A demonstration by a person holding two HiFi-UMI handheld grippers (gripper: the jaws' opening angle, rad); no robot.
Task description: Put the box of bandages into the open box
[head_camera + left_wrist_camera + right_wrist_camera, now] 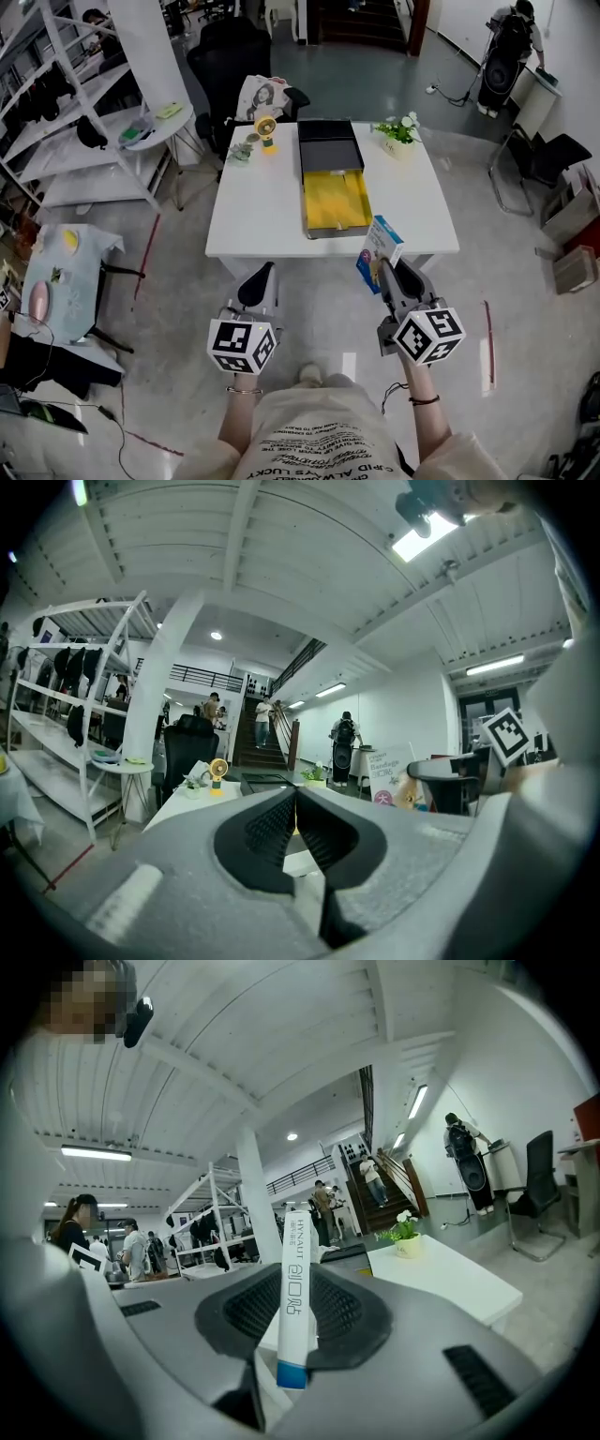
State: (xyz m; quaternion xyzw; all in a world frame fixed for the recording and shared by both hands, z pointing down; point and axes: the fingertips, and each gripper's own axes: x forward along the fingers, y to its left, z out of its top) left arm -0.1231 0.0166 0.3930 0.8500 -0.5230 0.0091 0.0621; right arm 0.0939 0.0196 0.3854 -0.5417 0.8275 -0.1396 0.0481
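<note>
Head view. White table (267, 211) stood at 12 o'clock from the person. The open box (336, 225), yellow inside, lay on it right of centre, its dark lid (328, 145) toward 12 o'clock. A small yellow fan (266, 131) stood at 10 o'clock of the open box and a potted plant (398, 133) at 1 o'clock. The right gripper (386, 269) held the box of bandages (379, 251), white and blue, tilted. In the picture it sat over the table's near edge at 5 o'clock of the open box, apart from it and not inside. The left gripper (258, 279) hung at 7 o'clock of the open box, just short of the table edge.

Left gripper view. Jaws were pressed together with nothing between them. Table, fan and open box lay ahead at 12 o'clock. The bandage box and the right gripper's marker cube (507, 735) showed at 3 o'clock.

Right gripper view. Jaws were pinching the box of bandages, seen edge-on and upright, blue end lowest, pads against both of its broad faces. Table and plant lay at 2 o'clock.
</note>
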